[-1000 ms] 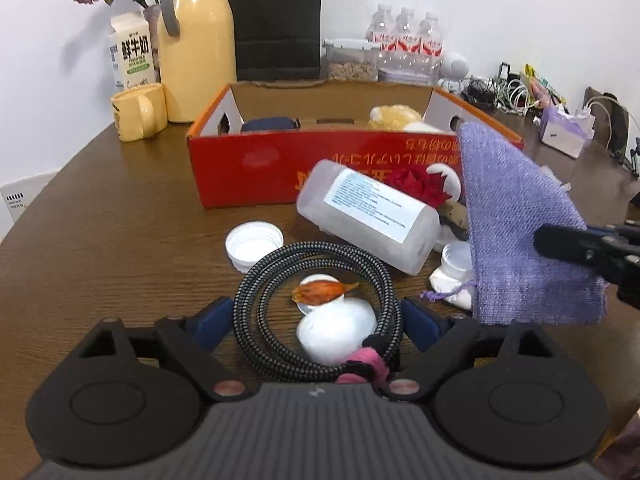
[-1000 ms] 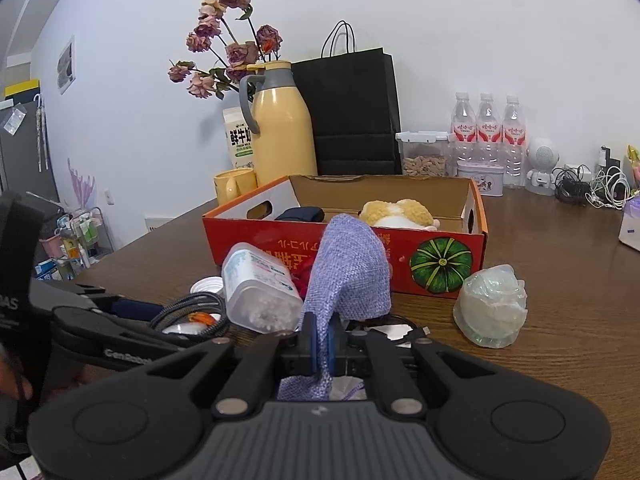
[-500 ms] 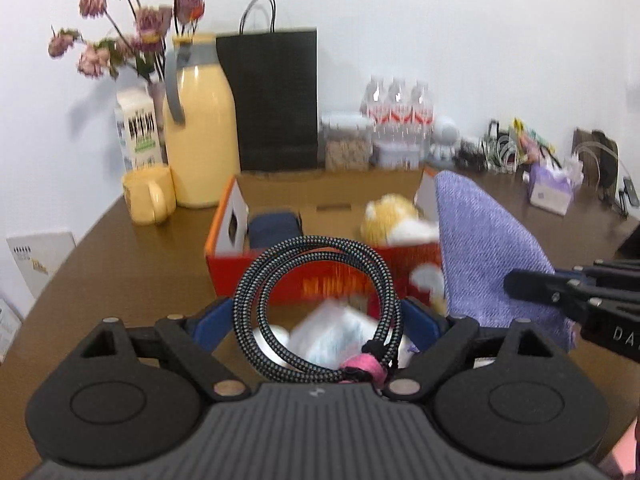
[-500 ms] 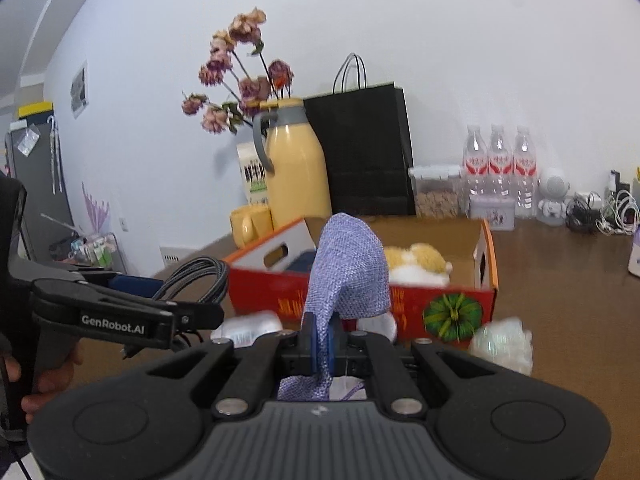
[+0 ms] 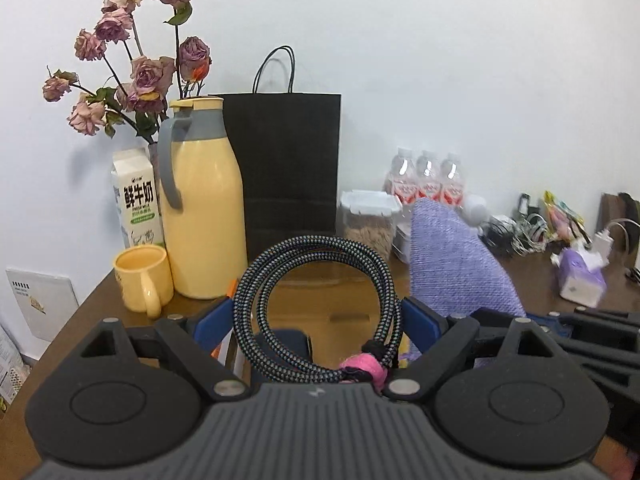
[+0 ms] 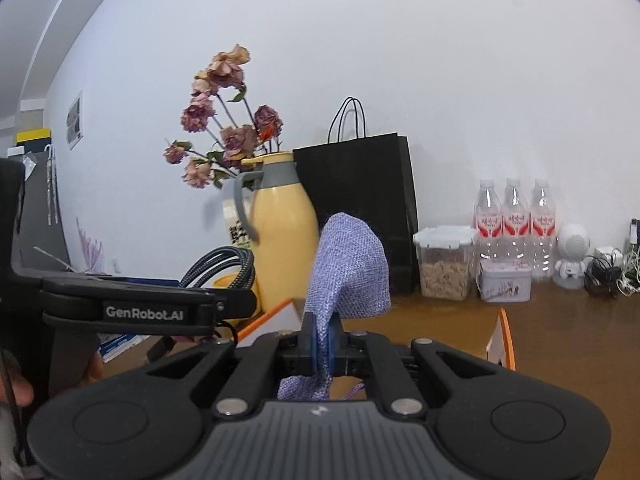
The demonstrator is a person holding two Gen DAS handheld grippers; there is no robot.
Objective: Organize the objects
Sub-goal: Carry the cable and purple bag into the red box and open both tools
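Purple cloth pouch (image 6: pixel 349 268) stands clamped in the right gripper (image 6: pixel 320 344), while the left gripper (image 5: pixel 318 320) grips a coiled black cable (image 5: pixel 316 304) over the red box (image 6: pixel 505 336).

Both fisheye views look forward along their own hand-held gripper, raised above the surface, facing the wall. They share the yellow jug (image 5: pixel 204 216) (image 6: pixel 285 232) and black bag (image 5: pixel 286 168) (image 6: pixel 360 208) (probably mid-distance).

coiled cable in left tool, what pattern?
Black-and-grey braided weave on the cable, pink tie at the bottom; clearest in left wrist view.
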